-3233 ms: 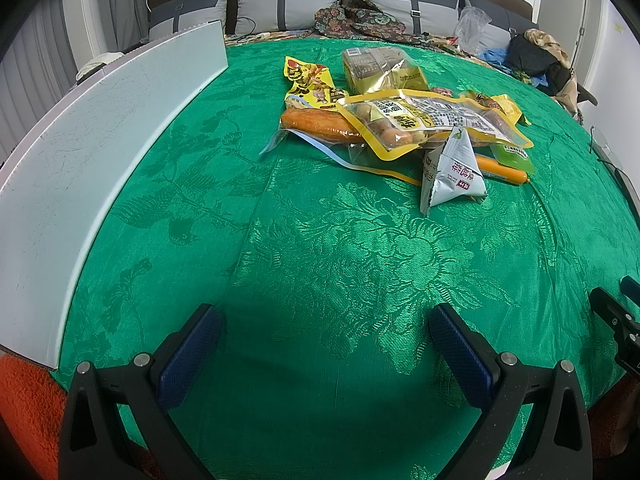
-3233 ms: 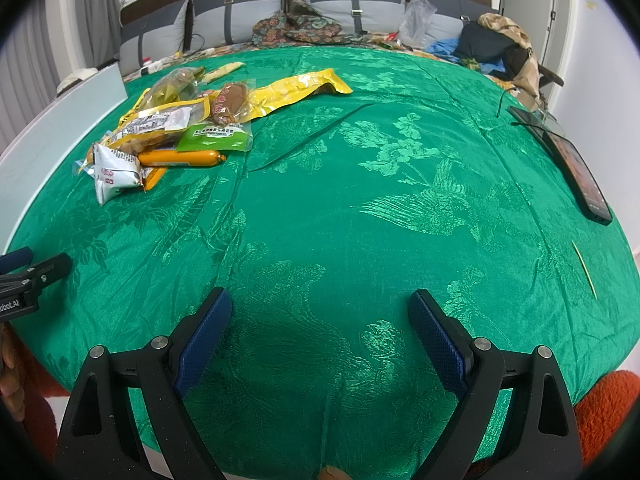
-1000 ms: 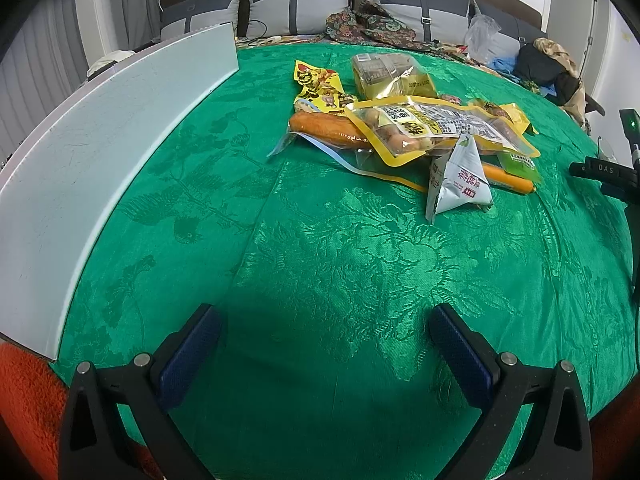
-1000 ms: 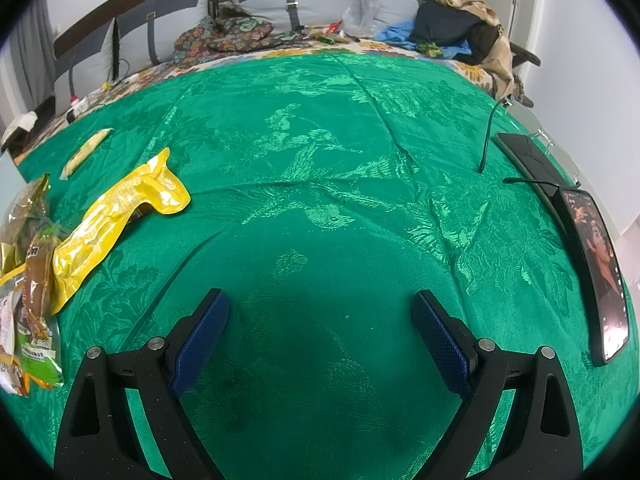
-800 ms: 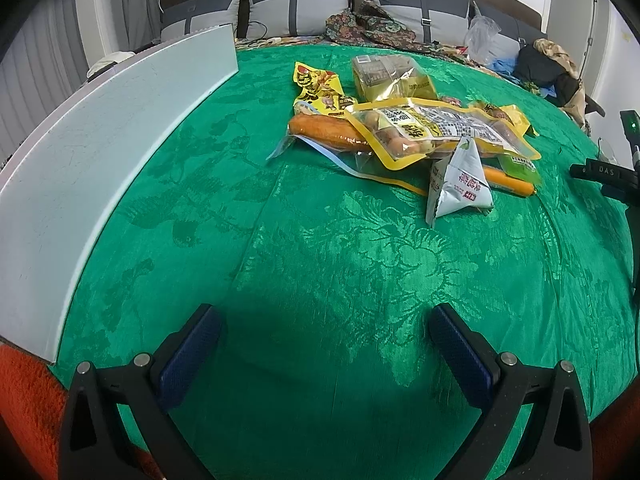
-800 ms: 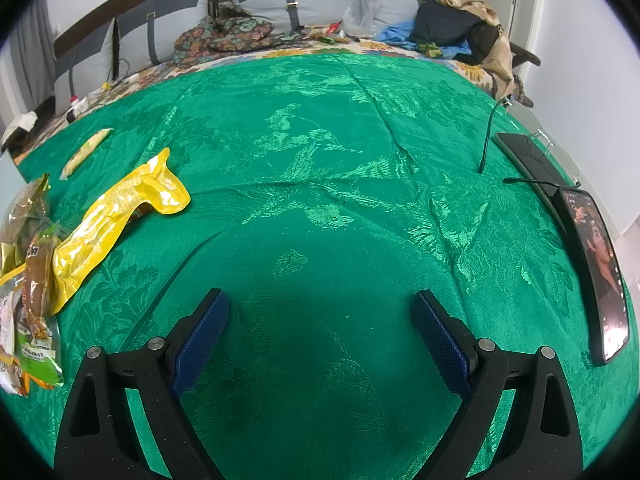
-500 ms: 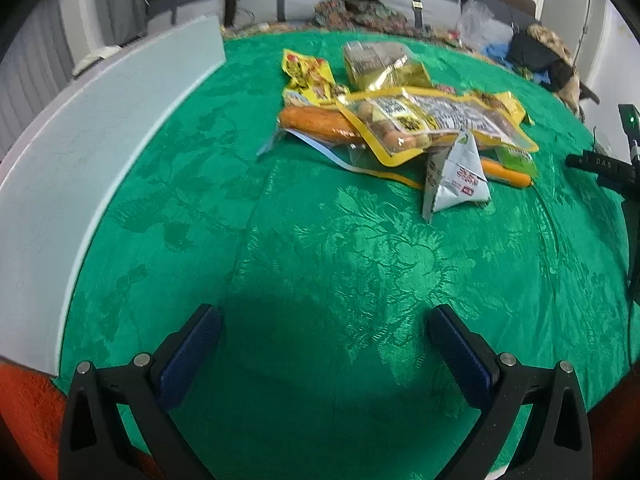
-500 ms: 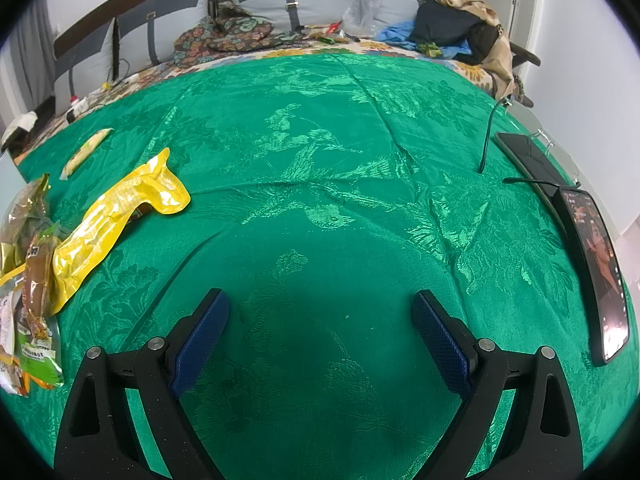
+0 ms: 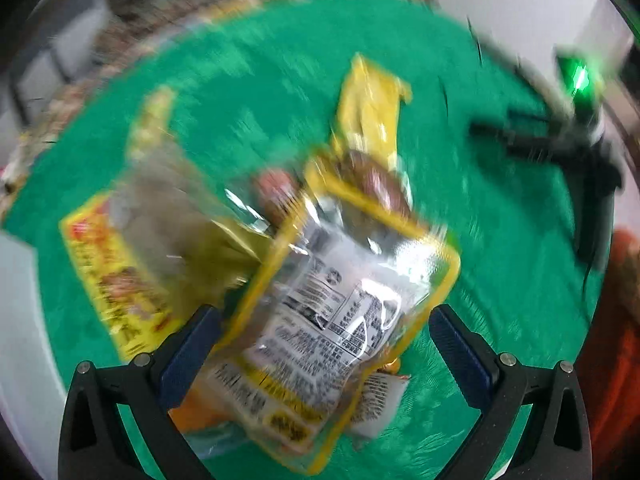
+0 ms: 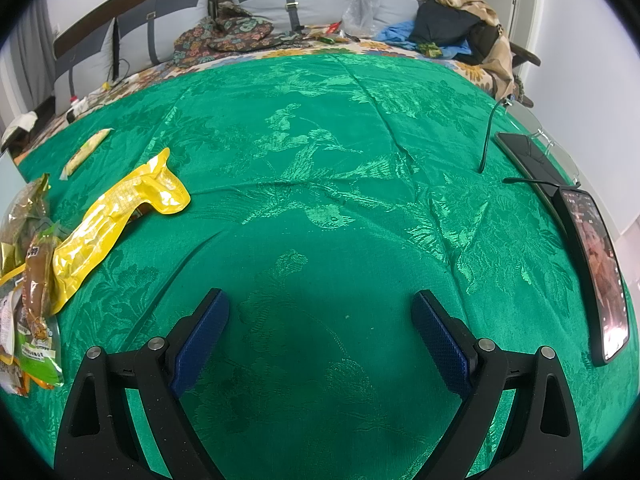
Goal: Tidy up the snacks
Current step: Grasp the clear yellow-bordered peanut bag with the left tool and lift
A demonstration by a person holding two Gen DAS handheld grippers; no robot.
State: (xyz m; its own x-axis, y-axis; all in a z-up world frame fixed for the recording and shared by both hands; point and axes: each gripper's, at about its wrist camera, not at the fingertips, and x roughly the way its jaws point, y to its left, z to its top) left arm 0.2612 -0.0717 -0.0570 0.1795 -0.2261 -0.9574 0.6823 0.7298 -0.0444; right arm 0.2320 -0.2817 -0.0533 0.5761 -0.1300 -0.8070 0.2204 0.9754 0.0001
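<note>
The left wrist view is blurred by motion. My left gripper (image 9: 322, 332) is open, low over the snack pile. A clear pouch with a yellow border (image 9: 340, 300) lies between its fingers; whether they touch it I cannot tell. A yellow and red packet (image 9: 116, 276) sits to the left, a white packet (image 9: 380, 404) pokes out underneath, and a long yellow packet (image 9: 370, 108) lies beyond. My right gripper (image 10: 320, 320) is open over bare green cloth (image 10: 320, 184). The long yellow packet (image 10: 116, 216) and a wrapped sausage (image 10: 36, 276) lie to its left.
A phone (image 10: 596, 268) and a dark tablet (image 10: 528, 156) with a cable lie along the cloth's right edge. A small stick packet (image 10: 86, 152) rests at the far left. Pillows and clothes (image 10: 452, 28) are at the back. A white board (image 9: 16, 320) borders the left side.
My left gripper has swept quickly forward and to the right, from the near edge to right over the snack pile. The right gripper has not moved.
</note>
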